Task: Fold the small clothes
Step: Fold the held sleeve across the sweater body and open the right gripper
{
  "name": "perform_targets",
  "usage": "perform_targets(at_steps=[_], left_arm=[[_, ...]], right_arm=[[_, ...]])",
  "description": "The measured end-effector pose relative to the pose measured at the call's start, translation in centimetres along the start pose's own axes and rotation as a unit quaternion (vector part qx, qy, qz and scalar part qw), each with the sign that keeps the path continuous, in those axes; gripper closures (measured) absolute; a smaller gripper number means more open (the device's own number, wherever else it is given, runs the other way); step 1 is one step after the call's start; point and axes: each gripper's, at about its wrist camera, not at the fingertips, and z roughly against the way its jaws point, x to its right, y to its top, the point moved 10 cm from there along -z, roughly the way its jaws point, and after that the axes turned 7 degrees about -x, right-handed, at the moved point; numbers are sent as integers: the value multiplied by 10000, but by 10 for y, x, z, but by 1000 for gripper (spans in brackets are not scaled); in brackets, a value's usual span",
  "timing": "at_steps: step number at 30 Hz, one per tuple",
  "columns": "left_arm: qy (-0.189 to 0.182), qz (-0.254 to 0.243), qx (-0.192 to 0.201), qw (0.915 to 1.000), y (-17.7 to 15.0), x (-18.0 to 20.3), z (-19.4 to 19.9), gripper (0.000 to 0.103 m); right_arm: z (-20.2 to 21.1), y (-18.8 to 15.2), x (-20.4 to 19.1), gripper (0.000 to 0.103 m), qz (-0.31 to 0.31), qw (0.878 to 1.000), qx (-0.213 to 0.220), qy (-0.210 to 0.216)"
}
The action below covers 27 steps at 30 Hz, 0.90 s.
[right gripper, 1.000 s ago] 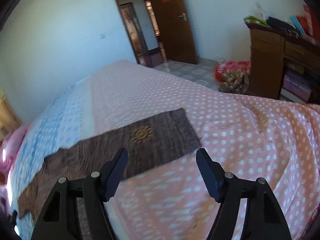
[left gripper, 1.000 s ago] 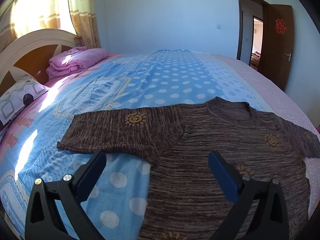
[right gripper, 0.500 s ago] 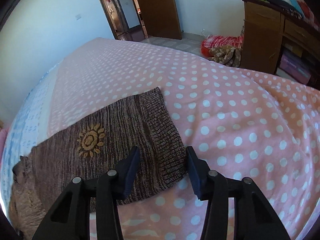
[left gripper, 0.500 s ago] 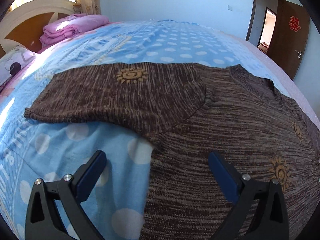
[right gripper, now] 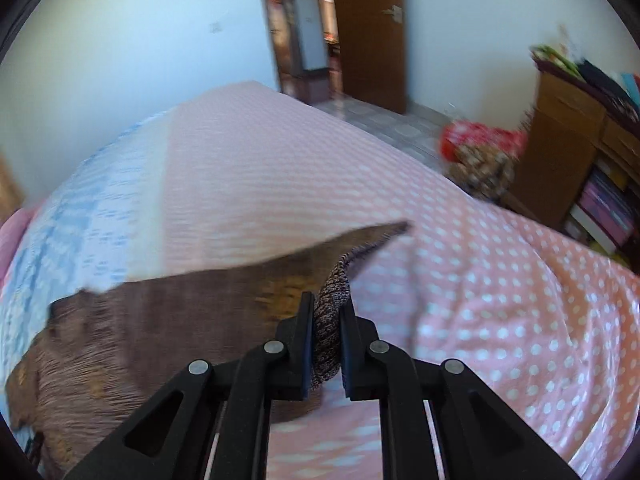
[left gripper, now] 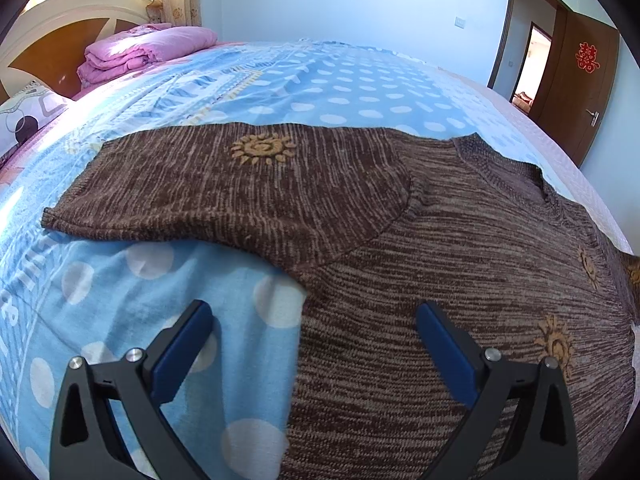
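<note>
A small brown knitted sweater [left gripper: 400, 240] with orange sun motifs lies flat on the bed, one sleeve [left gripper: 224, 184] spread to the left. My left gripper [left gripper: 316, 336] is open and empty, low over the sweater's side edge below that sleeve. In the right wrist view my right gripper [right gripper: 326, 324] is shut on the cuff of the other sleeve [right gripper: 332, 296] and holds it lifted off the pink dotted cover; the rest of the sweater [right gripper: 160, 320] trails left.
The bed has a blue dotted sheet [left gripper: 120, 280] and a pink dotted cover [right gripper: 480, 300]. A folded pink blanket [left gripper: 136, 52] and a pillow [left gripper: 24, 116] lie by the headboard. A wooden cabinet [right gripper: 568, 152] and a pile on the floor [right gripper: 476, 152] stand beyond the bed's edge.
My right gripper closed on the sleeve cuff and lifted it from the cover. My left gripper moved down and closer to the sweater, staying open.
</note>
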Motion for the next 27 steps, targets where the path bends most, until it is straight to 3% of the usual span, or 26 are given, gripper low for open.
perform_targets(at_steps=[4,8,12,15,18,21,23,27], left_arm=[[-70,31,37,10000,1,-1,1,0],[-159,69,72,9998,2,-1,1,0],[-250,108,107,9996,2,-1,1,0],[-304,127,126,9994,2,-1,1,0],[-332,136,136,9993,2,-2,1,0],[-355,146,149,9992,3,-1,1,0],[-360,147,161,9991,2,-1,1,0],[-348,140,159,9992,3,-2,1,0]], right_arm=[[32,-2,-101,92,671,9952,147,695],[39,-36,-216,92,1359,9806,30,1414],[13,-85,-298,92,1950,9692,-42,1501],[-15,-134,-338,89,2468,9571,-156,1508],[-36,-175,-352,68,2693,9458,-652,1693],[-19,-162,-342,68,2459,9450,-377,2121],[-2,-135,-319,68,2015,9514,-104,2325],[5,-88,-256,68,1243,9766,251,1736]])
